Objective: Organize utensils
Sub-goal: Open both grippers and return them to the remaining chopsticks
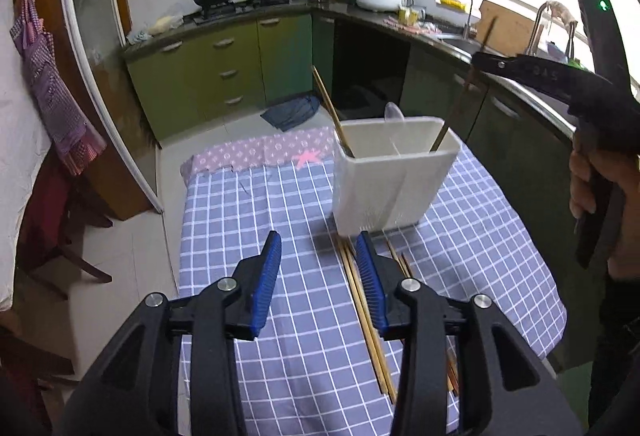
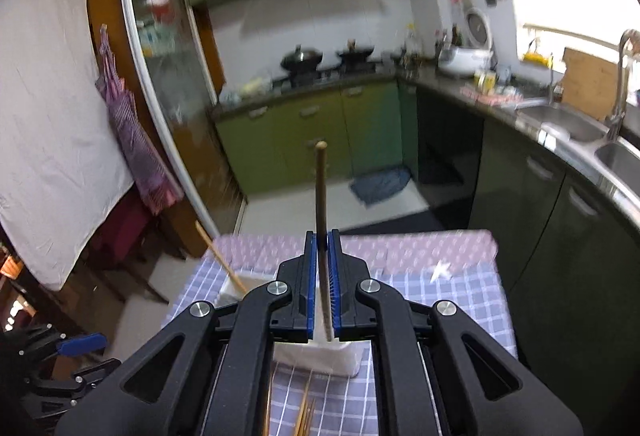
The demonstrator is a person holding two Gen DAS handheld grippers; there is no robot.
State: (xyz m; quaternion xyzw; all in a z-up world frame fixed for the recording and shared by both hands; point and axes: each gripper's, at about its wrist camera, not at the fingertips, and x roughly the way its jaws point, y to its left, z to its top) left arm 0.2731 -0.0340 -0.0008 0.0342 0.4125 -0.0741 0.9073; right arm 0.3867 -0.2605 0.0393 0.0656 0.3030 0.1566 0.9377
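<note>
My right gripper [image 2: 323, 288] pinches 1 dark brown wooden chopstick [image 2: 321, 196] upright, its lower end inside the white plastic utensil holder [image 1: 390, 180] on the blue checked tablecloth [image 1: 256, 204]. My left gripper [image 1: 320, 276] hovers with blue pads spread wide above pale bamboo chopsticks [image 1: 366, 320] lying loose before that holder.

Both wrist views face the kitchen counters [image 1: 224, 36], sharing the table [image 1: 280, 356].

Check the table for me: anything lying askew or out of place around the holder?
Yes. Several loose chopsticks lie flat on the checked tablecloth in front of the white holder, not yet sorted. The right gripper is clamped on a dark chopstick above the holder.
</note>
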